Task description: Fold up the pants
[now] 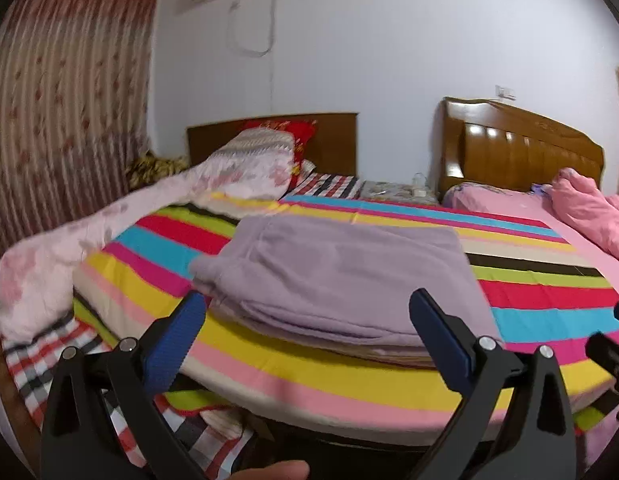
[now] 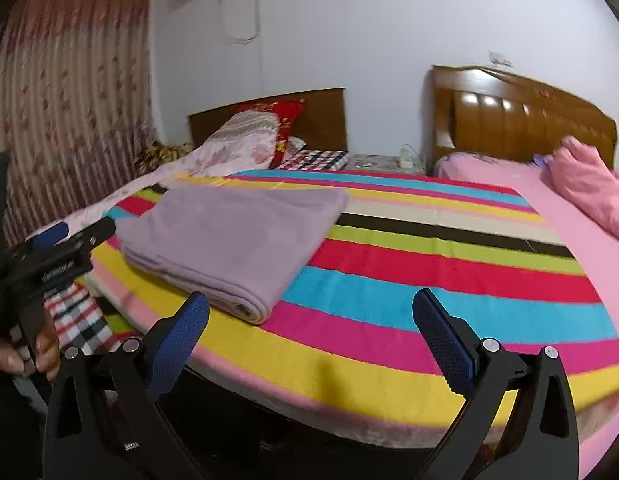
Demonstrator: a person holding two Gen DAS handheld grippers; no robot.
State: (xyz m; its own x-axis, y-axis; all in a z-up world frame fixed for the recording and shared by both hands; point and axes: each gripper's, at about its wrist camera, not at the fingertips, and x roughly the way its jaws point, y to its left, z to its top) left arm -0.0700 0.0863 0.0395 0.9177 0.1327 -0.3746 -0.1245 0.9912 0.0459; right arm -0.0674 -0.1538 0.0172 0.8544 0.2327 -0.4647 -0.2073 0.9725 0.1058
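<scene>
Lilac fleece pants (image 1: 341, 280) lie folded into a thick rectangle on the striped blanket (image 1: 541, 292), near its front edge. My left gripper (image 1: 309, 304) is open just short of the folded near edge, with nothing between its blue pads. In the right wrist view the same pants (image 2: 233, 240) sit left of centre. My right gripper (image 2: 311, 304) is open too, its left pad (image 2: 181, 336) close to the bundle's near corner and its right pad over bare blanket. The left gripper's body (image 2: 57, 252) shows at the left edge, held by a hand (image 2: 33, 352).
The blanket covers a bed with a brown headboard (image 1: 333, 140); a floral quilt (image 1: 121, 216) and pillows pile along its left. A second bed with pink bedding (image 1: 589, 208) and a glossy headboard (image 1: 521, 148) stands right. A curtain (image 1: 65, 100) hangs at left.
</scene>
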